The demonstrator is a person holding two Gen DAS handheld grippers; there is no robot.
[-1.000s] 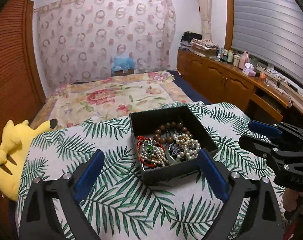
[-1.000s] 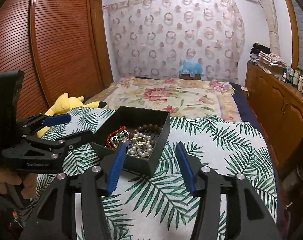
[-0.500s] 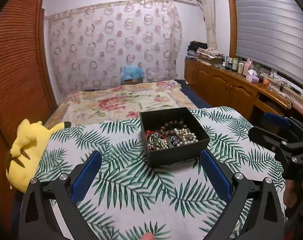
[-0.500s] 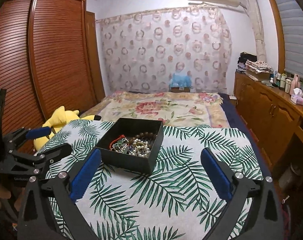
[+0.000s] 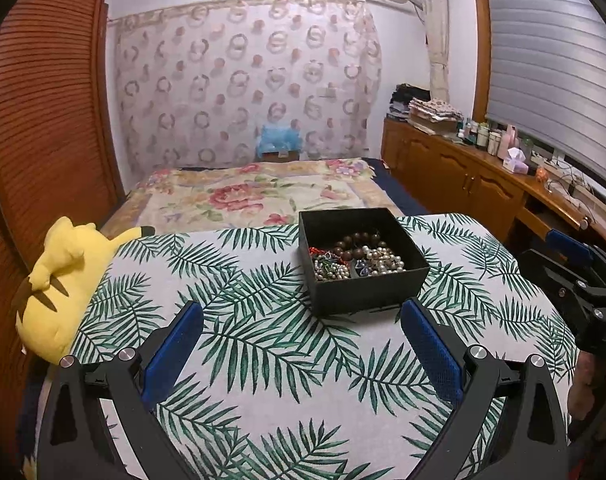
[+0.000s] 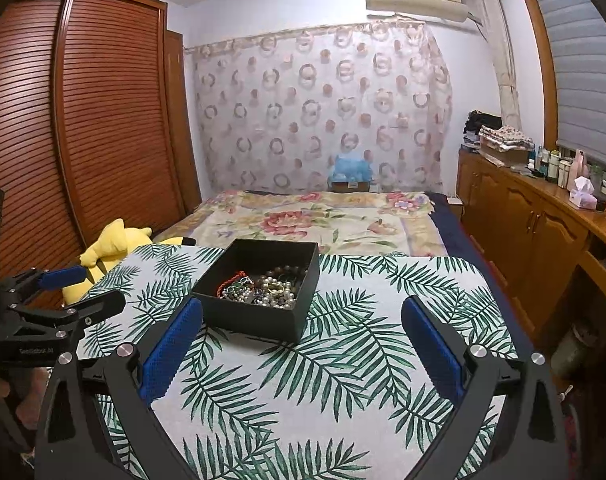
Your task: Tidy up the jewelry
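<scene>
1. Two grippers hover over the near part of a table covered by a palm-leaf cloth point(image 5: 263, 360), each spread wide with nothing between its blue pads.
2. The left gripper point(image 5: 303, 354) stands released, short of the black box point(image 5: 367, 292), its pads apart from it.
3. The right gripper point(image 6: 303, 354) has just been opening and now stands fully released; nothing lies between its jaws, and the box point(image 6: 255, 320) sits just ahead of its left pad.
4. The box rests toward the far edge of the table, open on top.
5. The jewelry point(image 5: 355, 262) lies heaped inside the box: pearl strands, brown wooden beads, a red cord piece and a gold ring point(image 6: 276, 288).
6. A yellow plush toy point(image 5: 59, 276) lies at the table's left edge, beside its far left corner.
7. Beyond the far edge lies a bed with a floral cover point(image 5: 255, 196).
</scene>
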